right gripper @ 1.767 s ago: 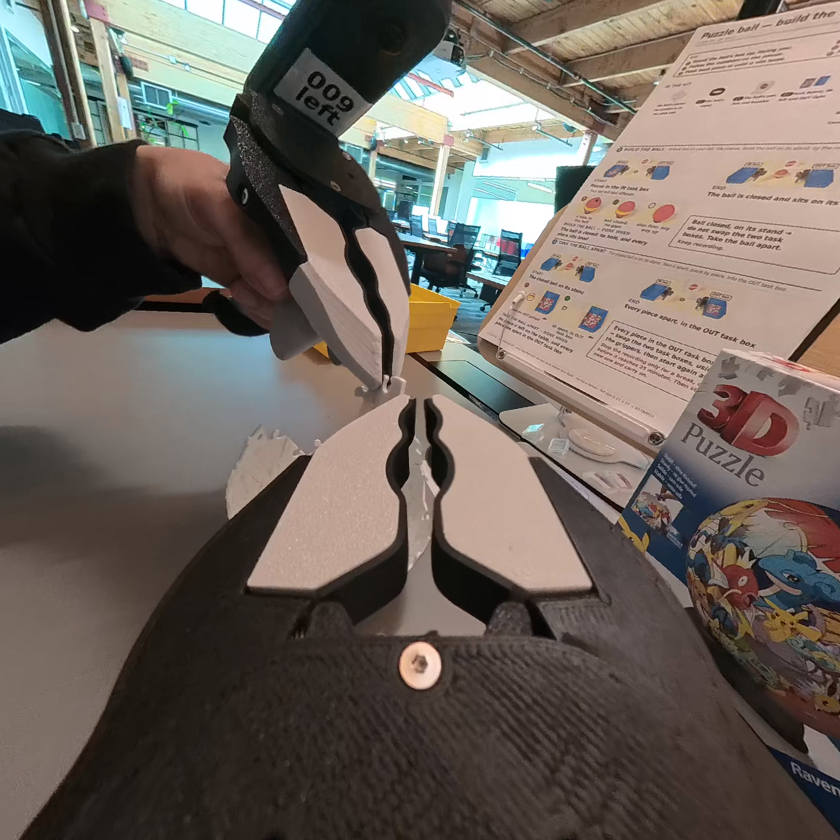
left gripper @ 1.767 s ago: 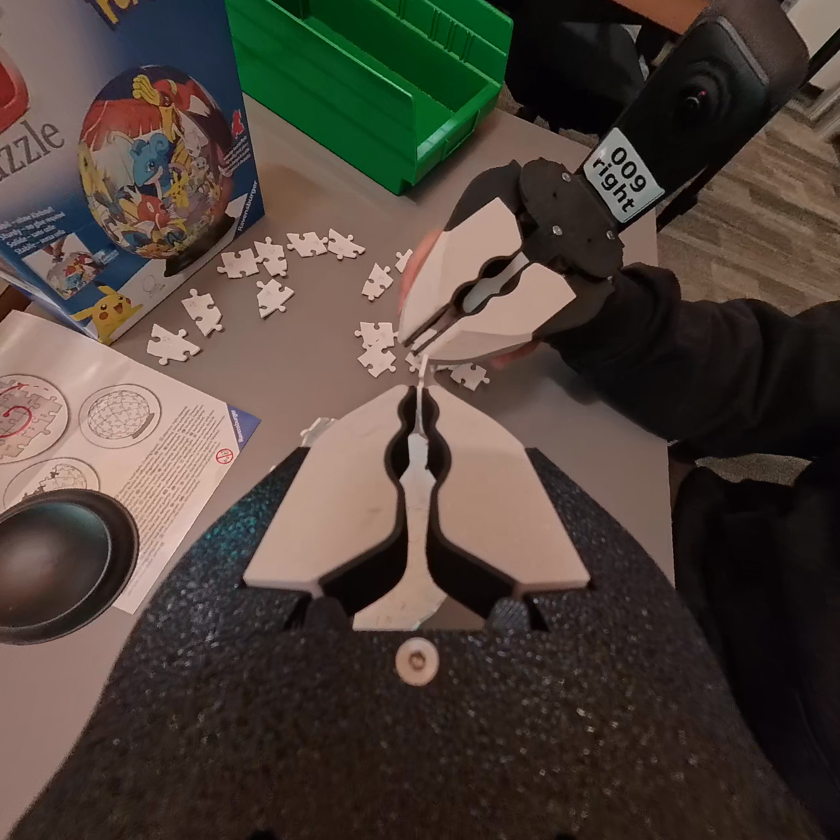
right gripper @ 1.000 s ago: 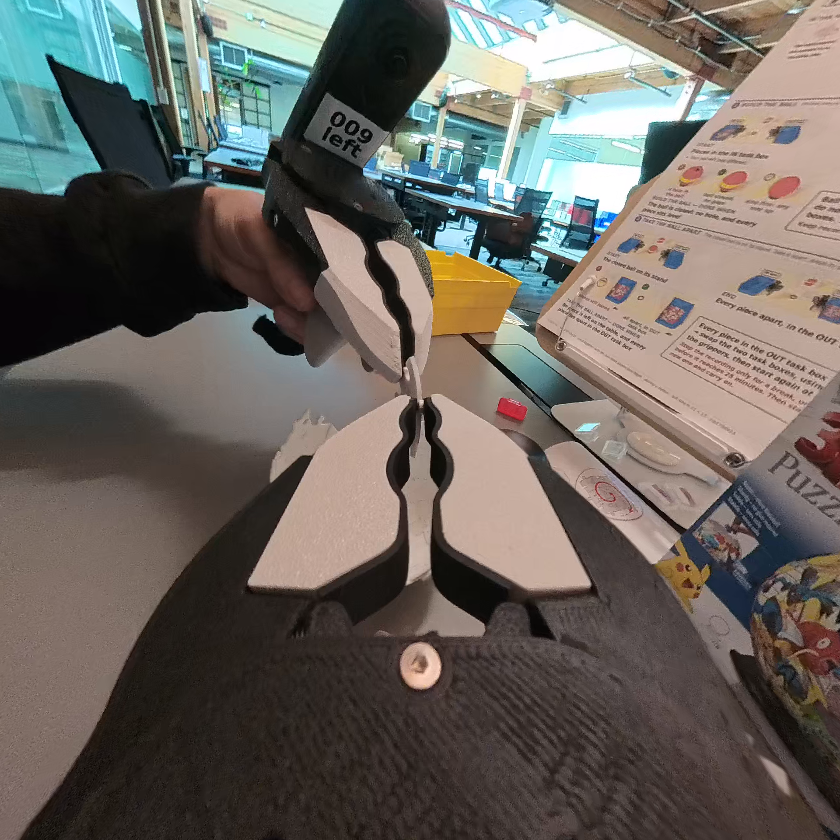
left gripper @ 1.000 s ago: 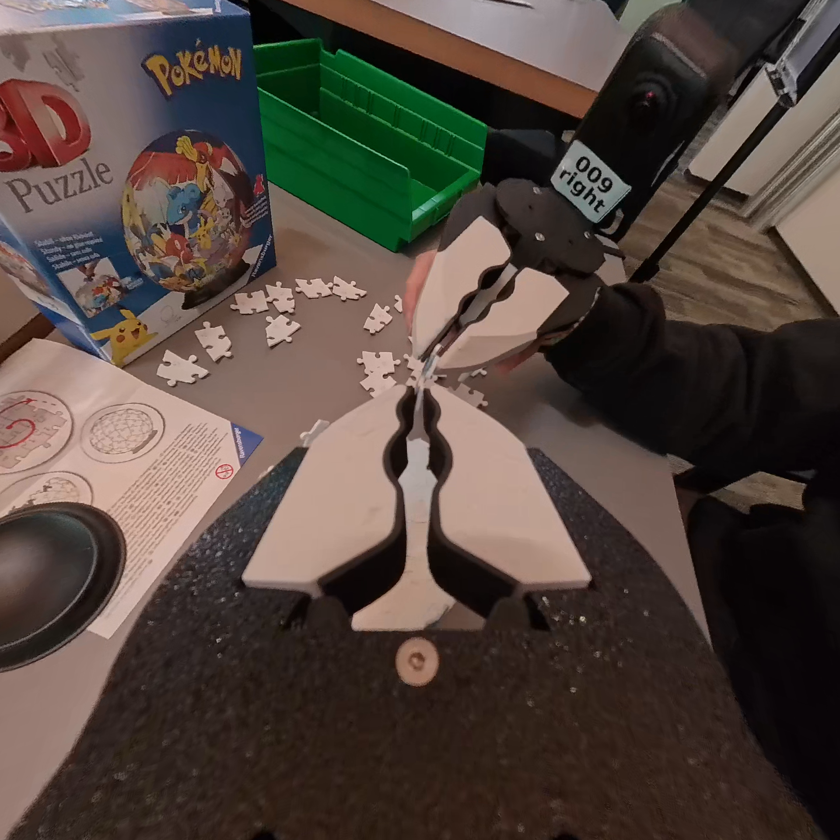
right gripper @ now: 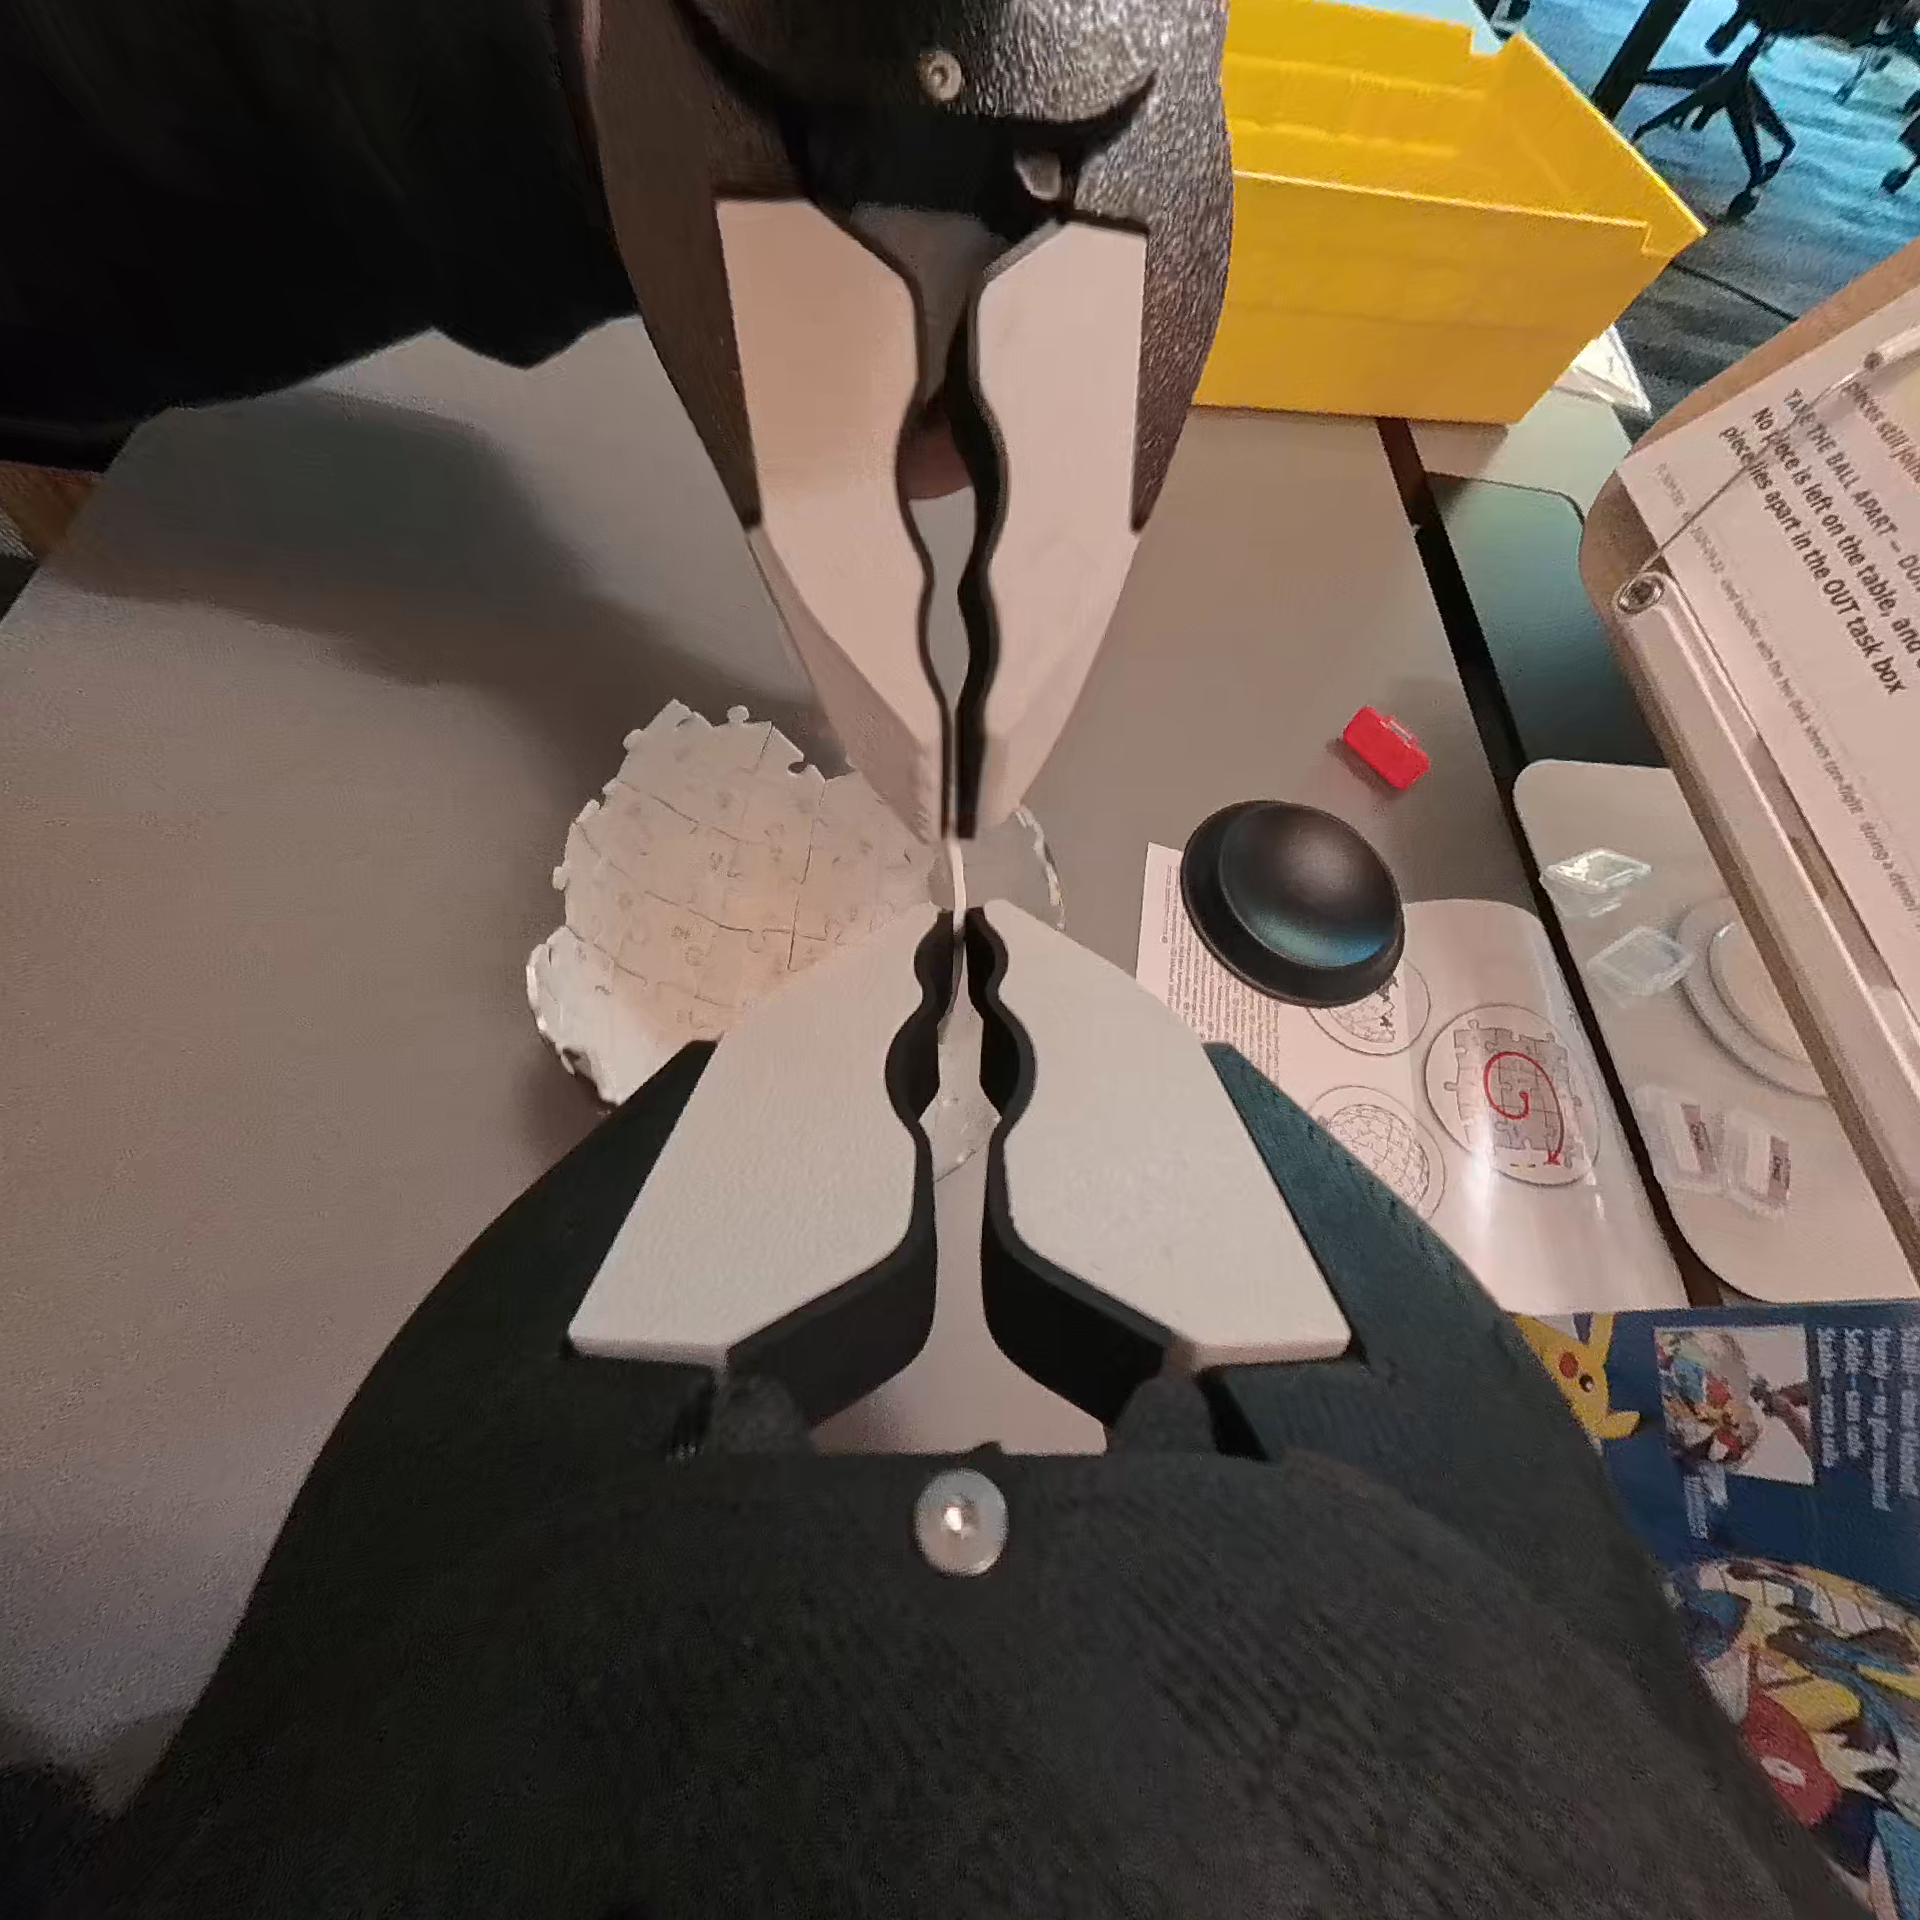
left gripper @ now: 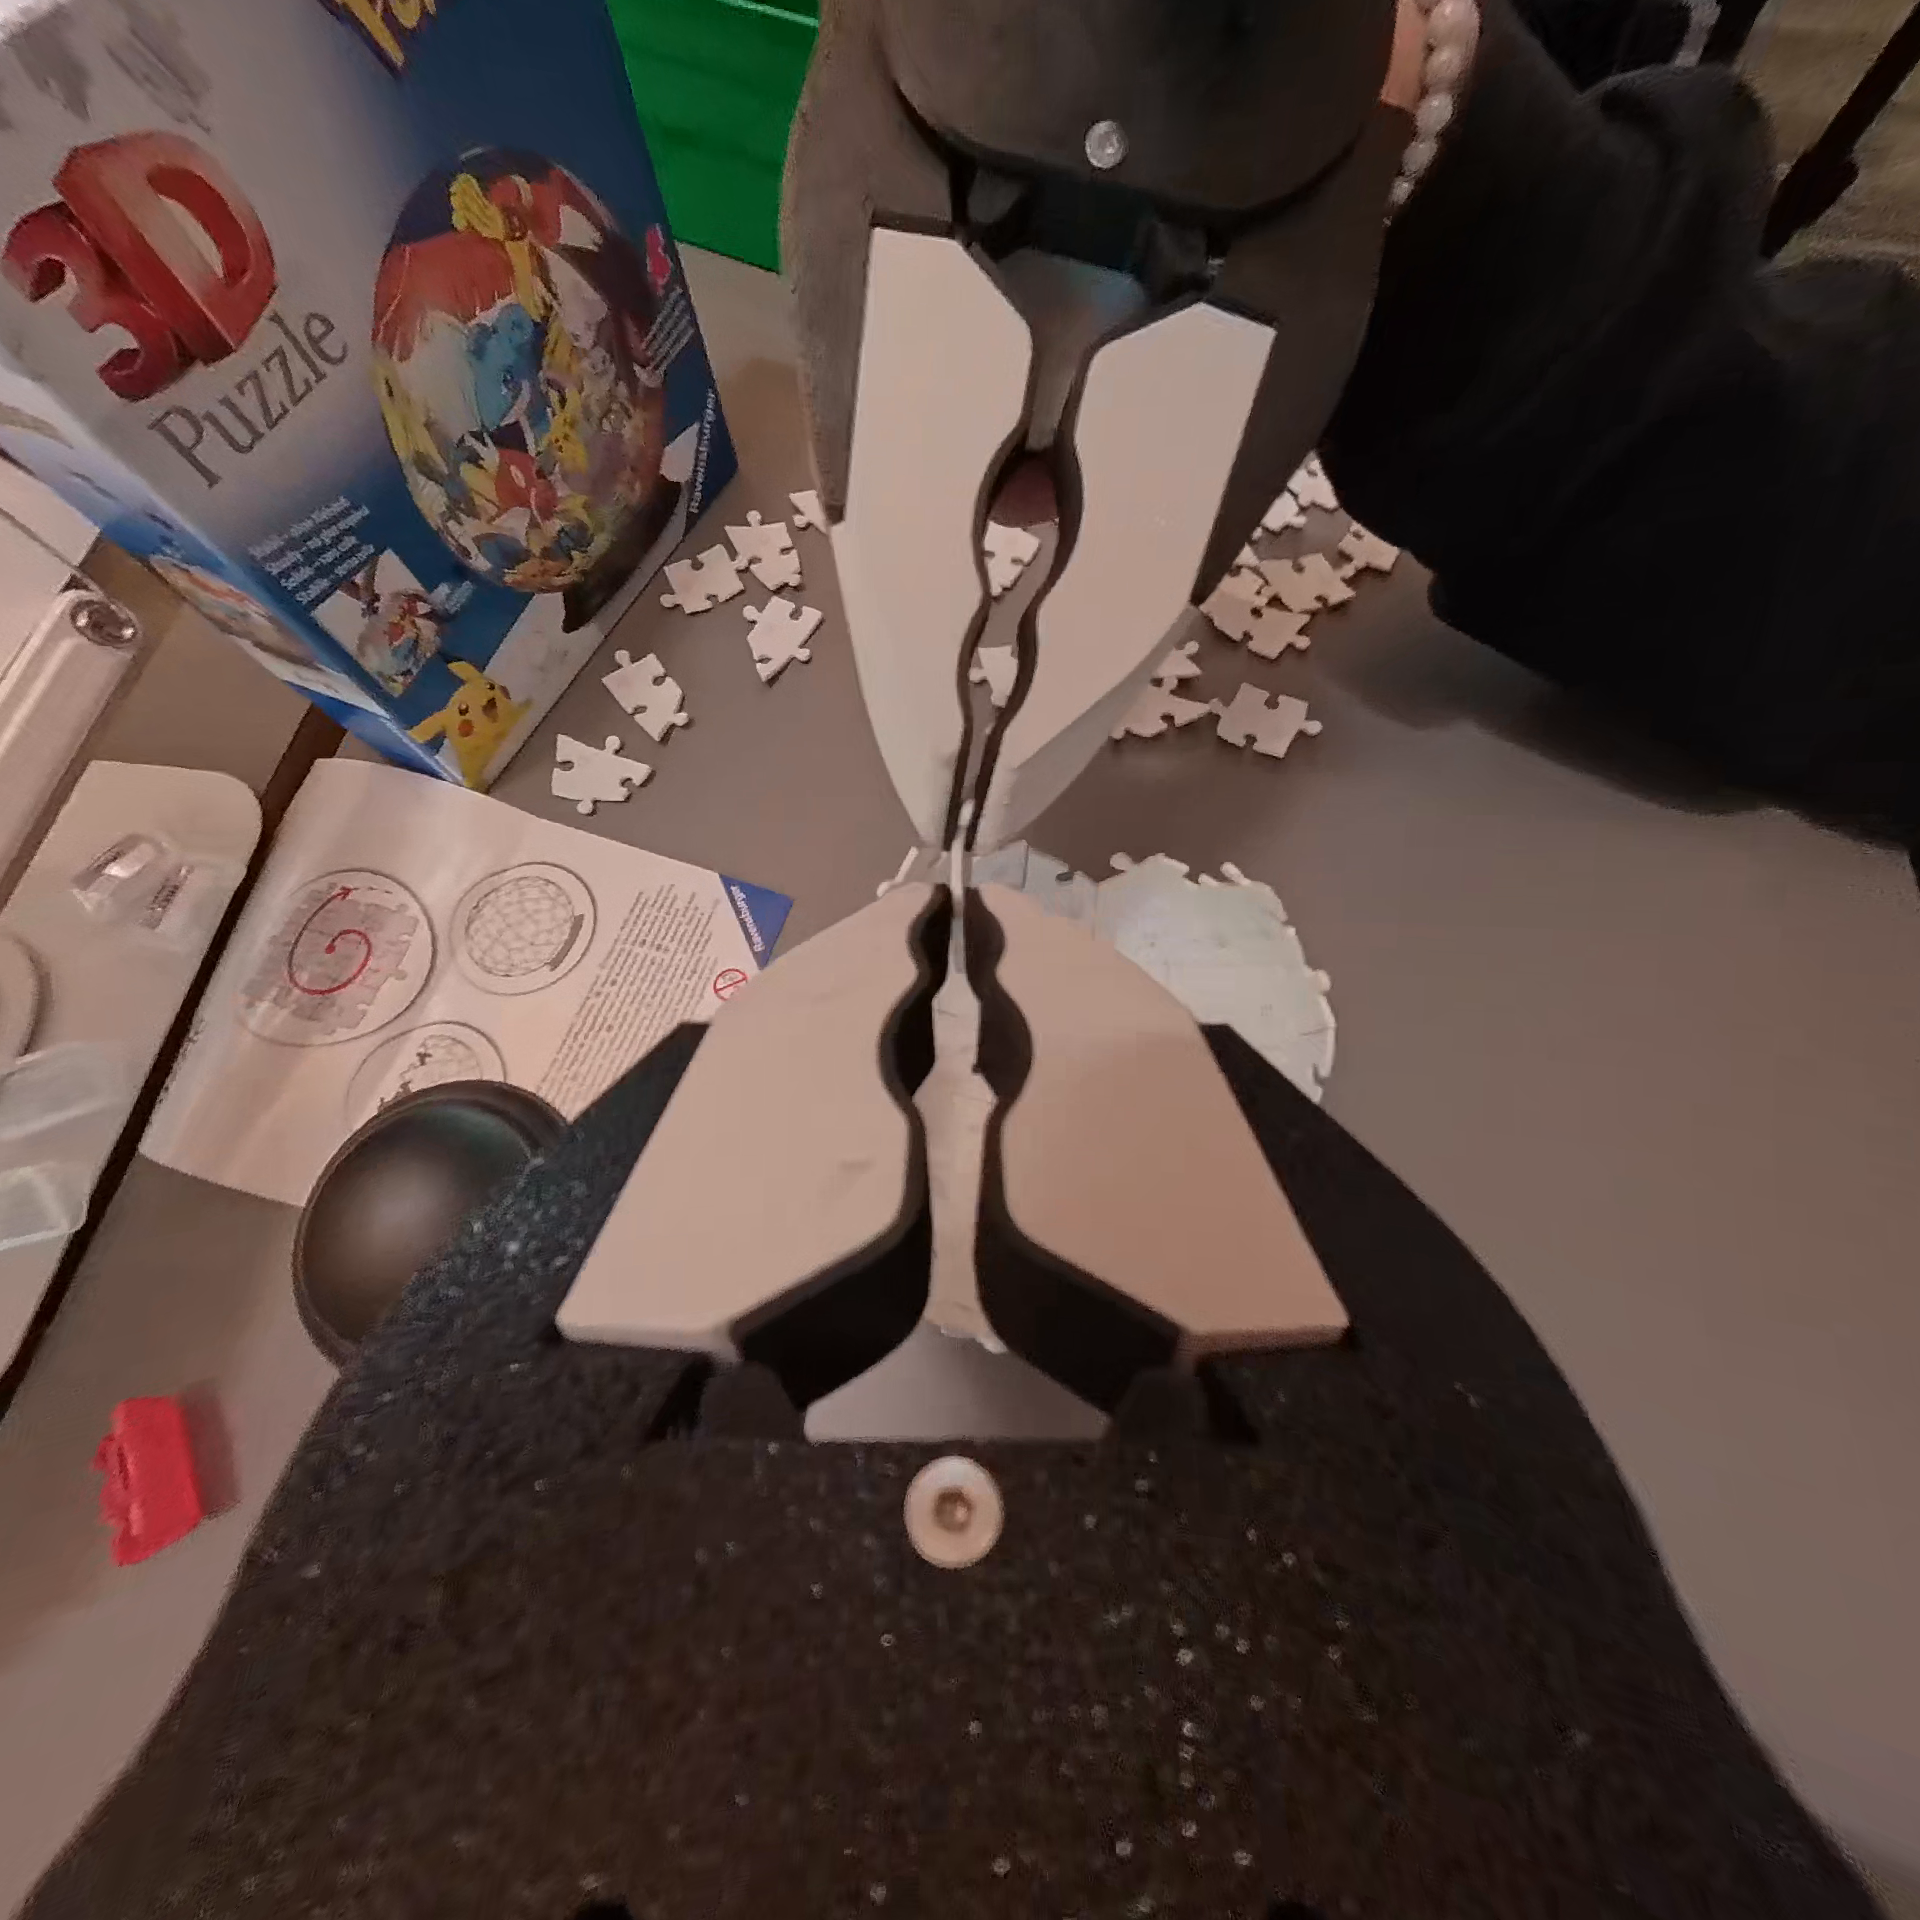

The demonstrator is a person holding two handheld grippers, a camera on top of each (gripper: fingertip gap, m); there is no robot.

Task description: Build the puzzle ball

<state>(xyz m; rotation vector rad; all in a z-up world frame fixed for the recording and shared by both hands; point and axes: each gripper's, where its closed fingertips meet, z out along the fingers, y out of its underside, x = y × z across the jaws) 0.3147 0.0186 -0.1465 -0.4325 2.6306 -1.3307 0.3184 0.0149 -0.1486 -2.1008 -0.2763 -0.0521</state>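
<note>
Ball's maybe partway done: a curved shell of joined pieces [right gripper: 717,904] sits on the table [right gripper: 260,831], and loads of loose pieces [left gripper: 727,613] remain. Left gripper [left gripper: 954,906] and right gripper [right gripper: 961,914] meet tip to tip, both clamped on a thin white piece [right gripper: 958,878].

Left wrist view: dim, warm indoor light, strong wide-angle stretch at the edges; puzzle box [left gripper: 343,364] and red block [left gripper: 151,1481] smeared by motion blur. Right wrist view: brighter and cooler, a broad soft shadow on the table [right gripper: 260,831] at upper left, instruction board [right gripper: 1787,582] slightly soft, corners bowed
</note>
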